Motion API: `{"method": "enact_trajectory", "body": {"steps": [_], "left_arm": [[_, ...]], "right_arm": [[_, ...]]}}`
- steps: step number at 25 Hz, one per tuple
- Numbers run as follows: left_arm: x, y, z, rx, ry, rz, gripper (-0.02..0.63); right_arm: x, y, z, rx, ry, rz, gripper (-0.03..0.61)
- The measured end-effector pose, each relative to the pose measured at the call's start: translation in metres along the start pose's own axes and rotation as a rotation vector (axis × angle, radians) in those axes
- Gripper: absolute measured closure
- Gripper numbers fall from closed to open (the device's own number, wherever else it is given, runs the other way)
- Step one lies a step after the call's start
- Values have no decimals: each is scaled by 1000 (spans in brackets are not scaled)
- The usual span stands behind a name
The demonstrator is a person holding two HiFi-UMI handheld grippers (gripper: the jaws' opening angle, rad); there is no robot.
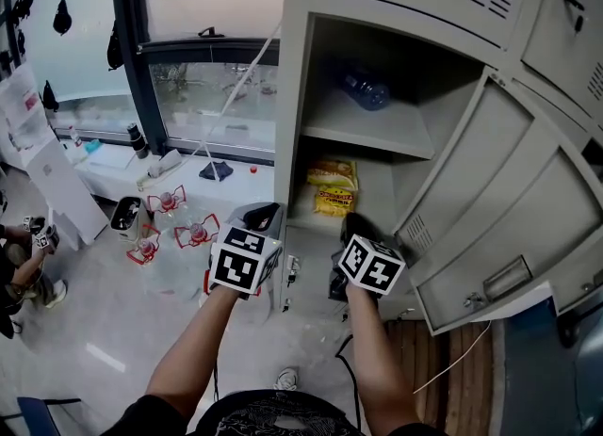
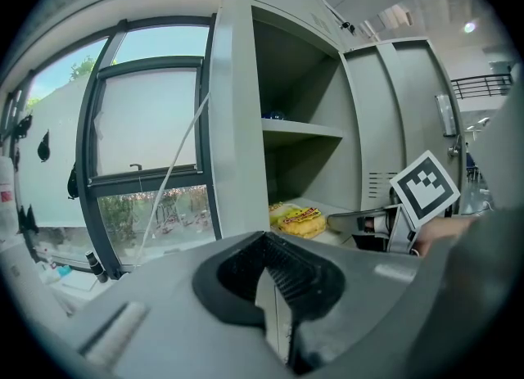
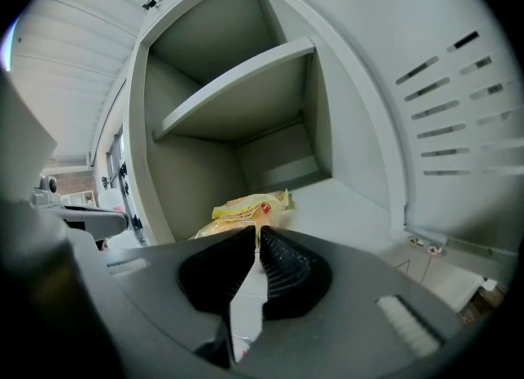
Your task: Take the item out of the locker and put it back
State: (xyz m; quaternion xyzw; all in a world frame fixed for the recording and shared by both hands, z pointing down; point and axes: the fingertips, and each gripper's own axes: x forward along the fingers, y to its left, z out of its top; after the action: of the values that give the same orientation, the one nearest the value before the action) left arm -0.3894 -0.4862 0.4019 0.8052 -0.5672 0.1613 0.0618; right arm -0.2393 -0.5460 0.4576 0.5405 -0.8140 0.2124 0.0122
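Abreast — left gripper [image 1: 265, 215], right gripper [image 1: 355, 226] — before locker [image 1: 293, 95].

A workplace locker area: grey metal locker [image 1: 452, 156], large window [image 1: 212, 95], concrete floor [image 1: 104, 331].

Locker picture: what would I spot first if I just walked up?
The grey locker with its door swung open, and the bright yellow snack packets on its lower shelf. A bluish bottle lies on the shelf above. In front, the left gripper and right gripper hover, jaws shut, empty.
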Motion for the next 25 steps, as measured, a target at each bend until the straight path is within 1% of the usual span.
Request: {"method": "enact_trajectory", "body": {"steps": [6,7,9,10,19,25], "left_arm": [[1,0,0,3,3,-15,614],[0,0,0,4,3,-17,614],[-2,0,0,3,4,-23,614],[-4,1,-1,2,3,-26,614],[-26,2,2,6,-17,-79,614],[-47,4,4,18,-41,-110,614]], "right_arm": [[-1,2,0,-11,4,10,529],[-2,2,0,-13,6,14,517],[-4,5,0,-19,12,22,469],[-5,6,0,-26,15,23,460],[-37,18,16,-84,-21,-41,457],[-66,44,26,-128,-53,-45,459]]}}
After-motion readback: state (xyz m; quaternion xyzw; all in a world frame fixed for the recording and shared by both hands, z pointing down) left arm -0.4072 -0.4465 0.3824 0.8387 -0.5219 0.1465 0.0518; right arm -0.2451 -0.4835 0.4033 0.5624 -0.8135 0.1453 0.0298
